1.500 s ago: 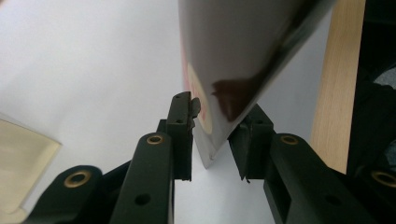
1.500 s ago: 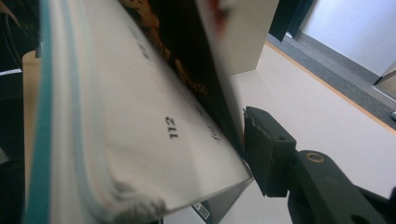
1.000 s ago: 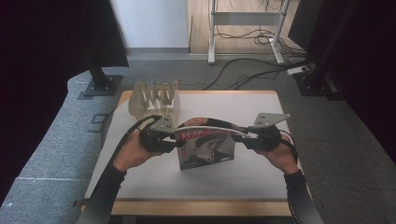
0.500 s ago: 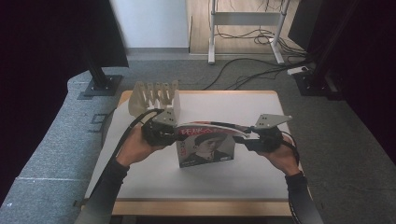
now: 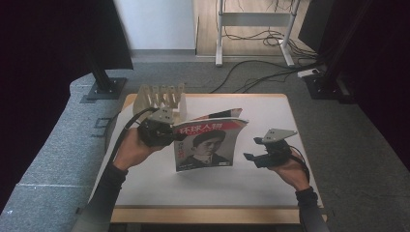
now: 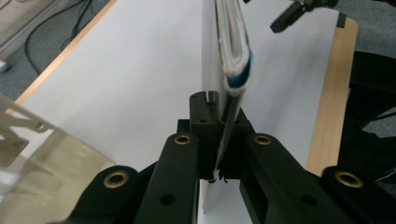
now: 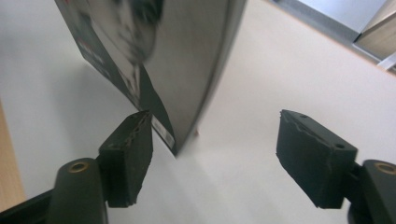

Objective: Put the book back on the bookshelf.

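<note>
A magazine (image 5: 208,145) with a red title band and a portrait cover stands upright over the white table (image 5: 270,116). My left gripper (image 5: 173,134) is shut on its left edge. In the left gripper view both jaws of that gripper (image 6: 217,140) pinch the thin spine edge of the magazine (image 6: 231,56). My right gripper (image 5: 251,149) hangs just right of the magazine, apart from it. Its jaws have just been opening. In the right gripper view the gripper (image 7: 219,154) stands wide, with the magazine's (image 7: 187,56) lower corner ahead of the left pad, untouched.
A slotted pale wooden rack (image 5: 162,96) stands at the table's far left, right behind the left hand. The table's wooden front edge (image 5: 212,215) runs below the forearms. Cables and stand feet lie on the grey floor beyond the table.
The right gripper has let go of the magazine's right edge, opened, and dropped down and to the right. The left gripper has closed on the left edge and holds the magazine alone.
</note>
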### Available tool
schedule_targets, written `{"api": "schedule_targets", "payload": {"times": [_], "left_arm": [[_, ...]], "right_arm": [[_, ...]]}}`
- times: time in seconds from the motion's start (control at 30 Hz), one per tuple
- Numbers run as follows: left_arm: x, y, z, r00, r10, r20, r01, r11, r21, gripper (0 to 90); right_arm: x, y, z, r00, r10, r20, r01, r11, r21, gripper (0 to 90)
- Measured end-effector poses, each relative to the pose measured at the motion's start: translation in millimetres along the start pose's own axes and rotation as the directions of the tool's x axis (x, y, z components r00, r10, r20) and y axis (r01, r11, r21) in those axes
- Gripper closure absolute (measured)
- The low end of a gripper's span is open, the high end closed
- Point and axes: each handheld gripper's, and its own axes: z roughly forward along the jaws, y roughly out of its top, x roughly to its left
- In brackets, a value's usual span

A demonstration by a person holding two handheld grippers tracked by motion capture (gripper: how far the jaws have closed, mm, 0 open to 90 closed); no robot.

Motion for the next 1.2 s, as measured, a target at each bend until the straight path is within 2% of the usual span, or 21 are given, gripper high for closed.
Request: {"api": "schedule_targets", "payload": {"times": [0.37,0.67,0.87,1.2], "left_arm": [[8.0,-10.3,-17.0,0.9979,-0.047,-0.045,0.047,0.9989,-0.005,86.9],[15.1,-18.7,-28.3,0.9933,-0.087,-0.076,0.085,0.9961,-0.021,86.9],[21.4,-24.7,-37.6,0.9882,-0.114,-0.102,0.112,0.9934,-0.024,87.0],[32.5,-34.1,-53.5,0.9744,-0.170,-0.147,0.166,0.9854,-0.037,87.0]], "right_arm": [[3.4,-29.9,17.7,0.9986,0.044,0.030,-0.045,0.998,0.048,13.7],[7.4,-51.8,24.0,0.9959,0.073,0.053,-0.077,0.995,0.066,12.9],[7.3,-64.9,26.0,0.9936,0.093,0.064,-0.097,0.993,0.070,12.9],[9.8,-80.8,31.8,0.9896,0.114,0.088,-0.122,0.988,0.093,12.4]]}}
